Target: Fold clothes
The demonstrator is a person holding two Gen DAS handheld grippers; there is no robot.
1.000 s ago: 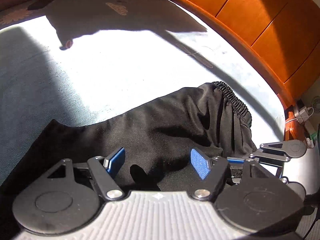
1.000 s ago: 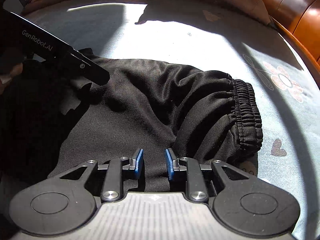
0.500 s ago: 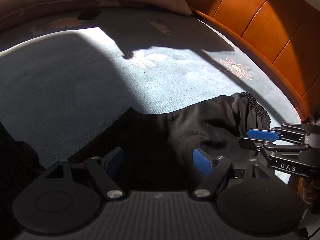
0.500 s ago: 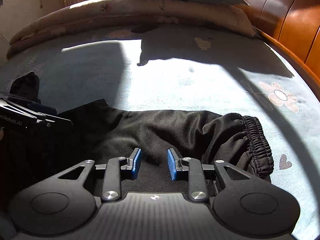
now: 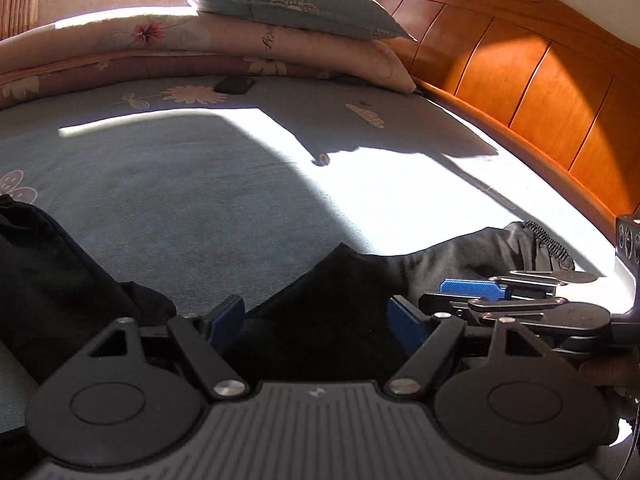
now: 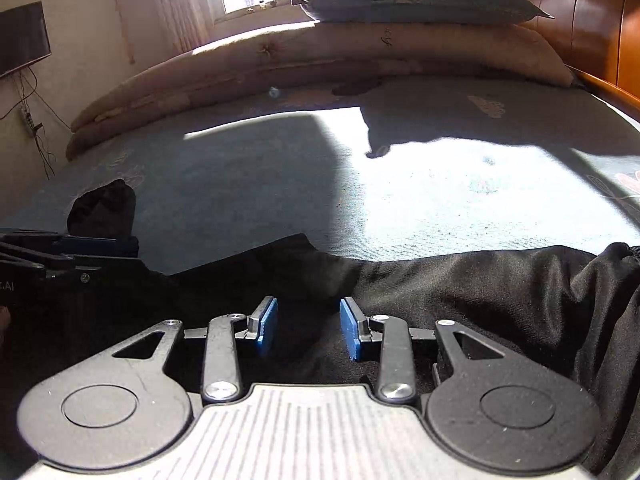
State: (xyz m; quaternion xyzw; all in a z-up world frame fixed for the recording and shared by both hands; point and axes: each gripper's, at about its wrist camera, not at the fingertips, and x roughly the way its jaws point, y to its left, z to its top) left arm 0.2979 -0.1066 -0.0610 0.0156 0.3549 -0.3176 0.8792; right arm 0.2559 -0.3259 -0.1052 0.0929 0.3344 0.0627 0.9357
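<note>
Right now black pants (image 6: 460,292) lie flat on bed (image 5: 200,208), waistband (image 5: 548,240) twd headboard. Left gripper (image 5: 316,320) jaws wide apart, nothing pinched; right gripper (image 6: 308,326) has just been opening, cloth under it, not clamped (looks like a release). Next grab: take both layers at an edge & fold over evenly.

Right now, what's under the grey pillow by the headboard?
The grey pillow rests on a folded floral quilt lying along the far edge of the bed. Whatever is beneath the quilt is covered.
</note>
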